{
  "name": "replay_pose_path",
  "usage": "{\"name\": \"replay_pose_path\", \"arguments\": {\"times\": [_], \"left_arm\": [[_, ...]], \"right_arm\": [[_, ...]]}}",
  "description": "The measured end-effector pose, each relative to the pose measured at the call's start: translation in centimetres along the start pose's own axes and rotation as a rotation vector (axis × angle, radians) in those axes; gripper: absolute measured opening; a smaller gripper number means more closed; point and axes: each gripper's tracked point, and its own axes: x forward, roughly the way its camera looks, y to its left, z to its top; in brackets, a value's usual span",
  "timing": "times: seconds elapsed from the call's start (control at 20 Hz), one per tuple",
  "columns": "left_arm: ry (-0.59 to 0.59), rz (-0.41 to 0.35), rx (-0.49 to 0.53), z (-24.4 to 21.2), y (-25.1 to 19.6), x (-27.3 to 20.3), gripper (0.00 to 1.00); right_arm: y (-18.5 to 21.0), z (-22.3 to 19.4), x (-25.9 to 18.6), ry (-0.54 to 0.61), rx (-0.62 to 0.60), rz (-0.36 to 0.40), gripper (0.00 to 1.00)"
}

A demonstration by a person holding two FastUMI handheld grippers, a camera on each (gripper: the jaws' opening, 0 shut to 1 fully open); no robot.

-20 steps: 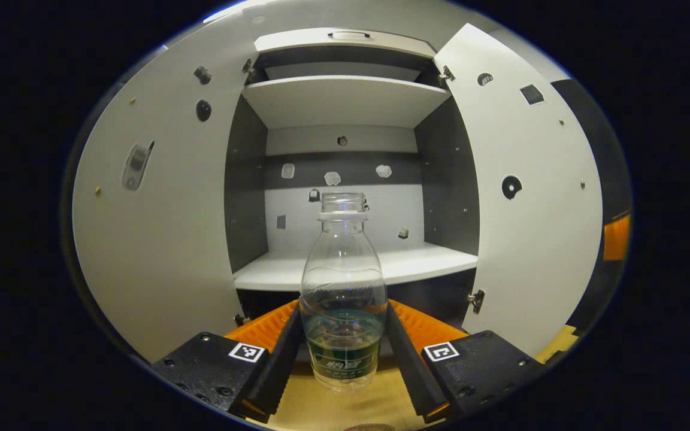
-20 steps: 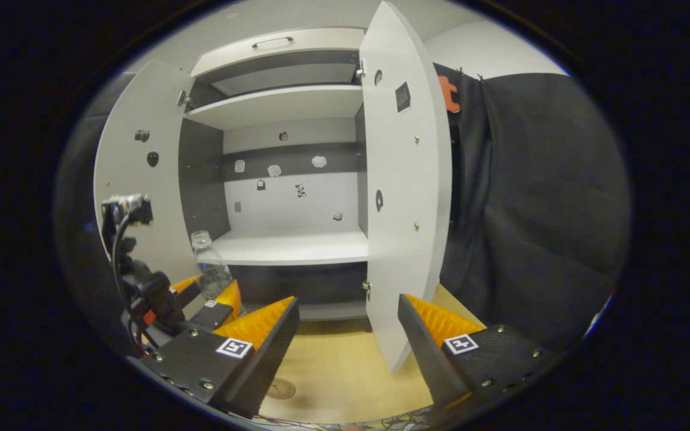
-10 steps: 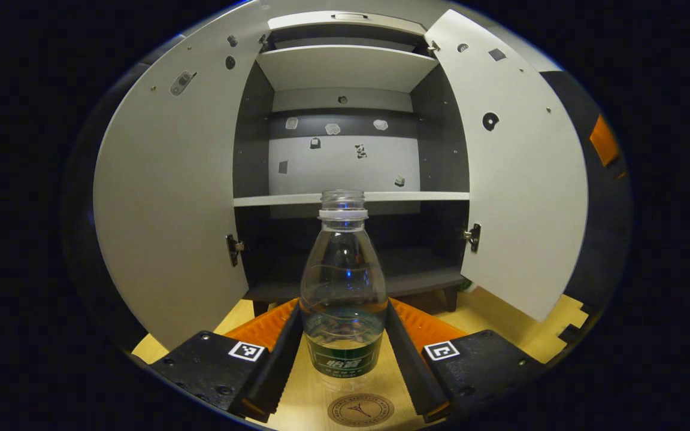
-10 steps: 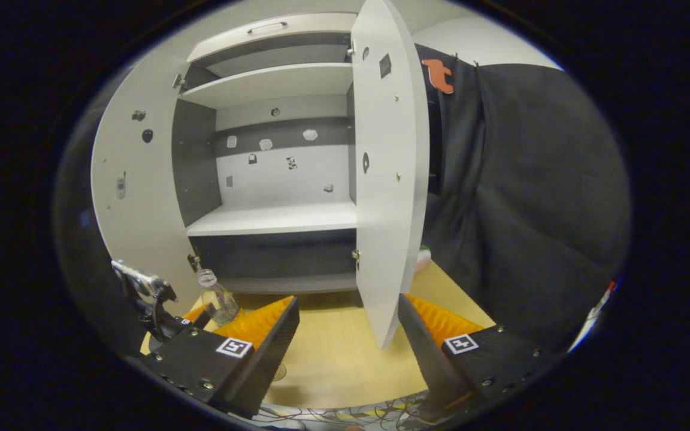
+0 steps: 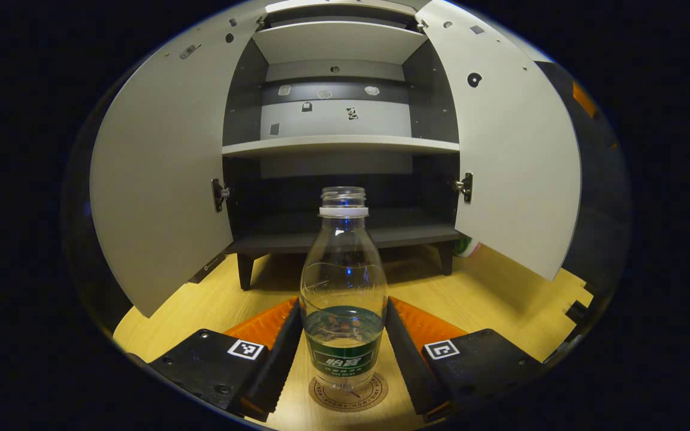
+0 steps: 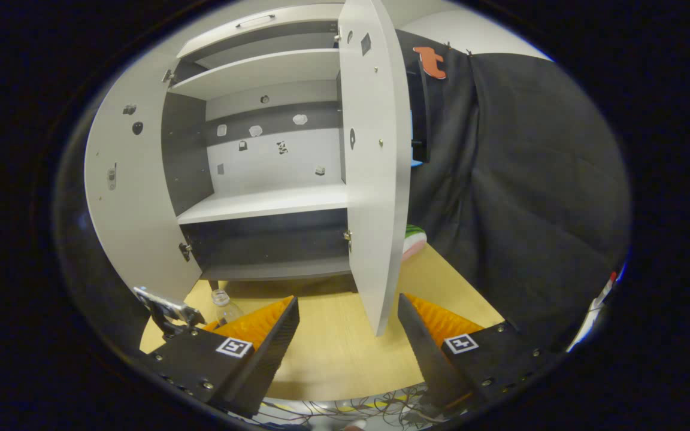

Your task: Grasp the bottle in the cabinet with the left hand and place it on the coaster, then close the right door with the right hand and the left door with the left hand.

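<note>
A clear uncapped bottle (image 5: 344, 287) with a green label and a little water stands upright between my left gripper's (image 5: 342, 306) fingers, which are shut on its lower body. Its base sits over the round brown coaster (image 5: 375, 395) on the wooden table; whether it touches I cannot tell. Behind it the cabinet (image 5: 339, 143) has its left door (image 5: 159, 179) and right door (image 5: 513, 161) swung wide. In the right gripper view, my right gripper (image 6: 348, 326) is open and holds nothing, just in front of the right door's (image 6: 375, 179) lower edge. The bottle's neck (image 6: 223, 299) shows low on the left there.
A green and pink object (image 6: 414, 239) lies on the table beside the cabinet's right side. The black cloth wall (image 6: 518, 197) hangs to the right. Cables (image 6: 345, 410) run along the table's near edge. The wooden tabletop (image 5: 501, 299) spreads out before the cabinet.
My left gripper has brought the bottle down and back from the cabinet shelf to the coaster. My right gripper has dropped slightly and stayed open.
</note>
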Motion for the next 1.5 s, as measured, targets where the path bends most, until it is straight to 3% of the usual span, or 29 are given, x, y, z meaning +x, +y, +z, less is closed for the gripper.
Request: {"name": "replay_pose_path", "arguments": {"times": [1.5], "left_arm": [[0.061,0.05,-0.004,-3.8,0.1,-3.7,0.84]], "right_arm": [[-0.6,-1.0,-0.1,0.027,0.002,0.064,0.98]]}}
